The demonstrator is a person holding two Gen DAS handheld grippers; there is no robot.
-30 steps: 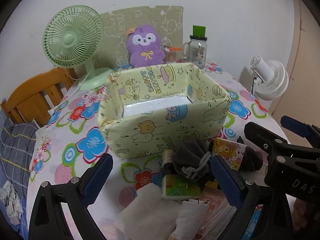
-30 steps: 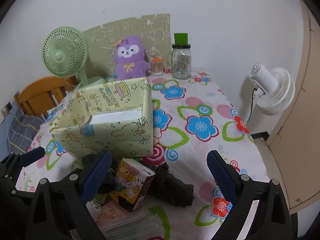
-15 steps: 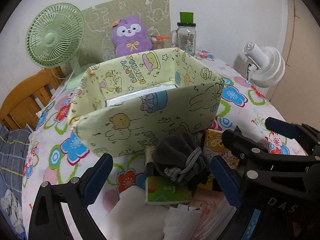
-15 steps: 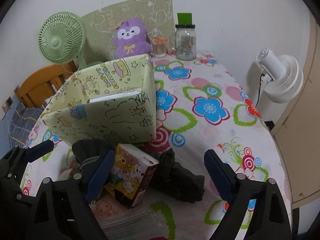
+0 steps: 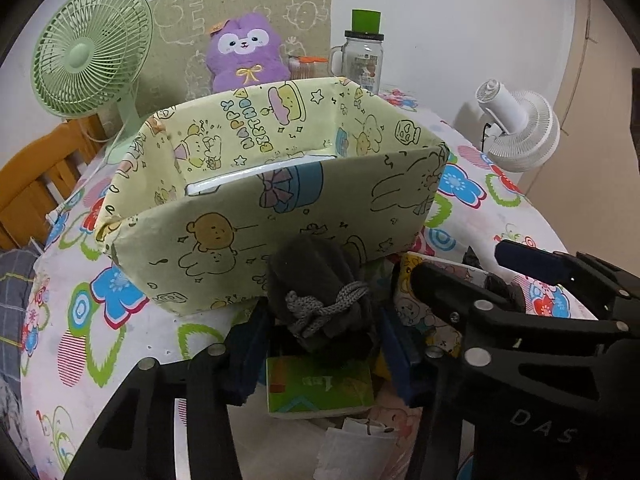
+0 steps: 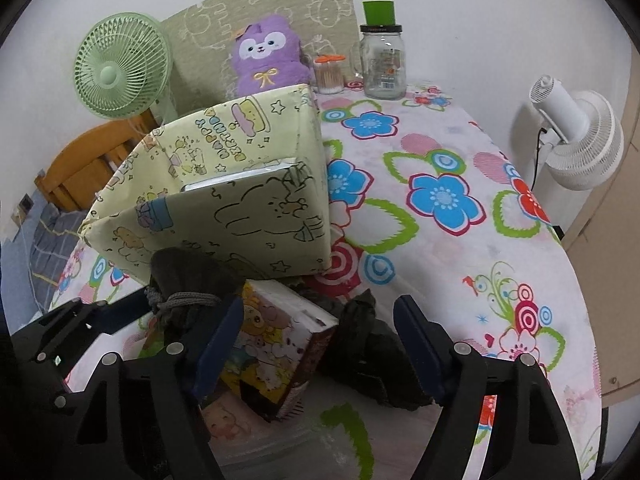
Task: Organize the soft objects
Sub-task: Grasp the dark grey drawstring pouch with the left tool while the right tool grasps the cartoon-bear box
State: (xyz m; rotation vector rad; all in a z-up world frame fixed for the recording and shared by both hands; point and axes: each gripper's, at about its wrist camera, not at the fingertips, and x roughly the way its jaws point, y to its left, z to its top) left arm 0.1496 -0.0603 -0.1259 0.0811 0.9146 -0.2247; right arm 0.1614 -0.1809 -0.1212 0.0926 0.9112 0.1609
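A dark grey drawstring pouch (image 5: 320,300) lies on a green tissue pack (image 5: 320,392) in front of the yellow cartoon-print box (image 5: 224,240). My left gripper (image 5: 324,348) has closed on the pouch, a blue pad at each side. The pouch also shows in the right wrist view (image 6: 188,280). My right gripper (image 6: 316,344) is open, its fingers around a cartoon tissue pack (image 6: 276,340) and a black cloth (image 6: 372,352). The box (image 6: 256,216) holds a white item.
A green fan (image 5: 88,48), purple plush (image 5: 244,52) and glass jar (image 5: 362,56) stand behind the box. A white fan (image 6: 576,140) stands off the table's right edge. White tissues (image 5: 352,452) lie near me. A wooden chair (image 5: 36,176) is at left.
Both grippers moved forward and down toward the pile. The left gripper's fingers closed in from wide open onto the grey pouch. The right gripper stayed open.
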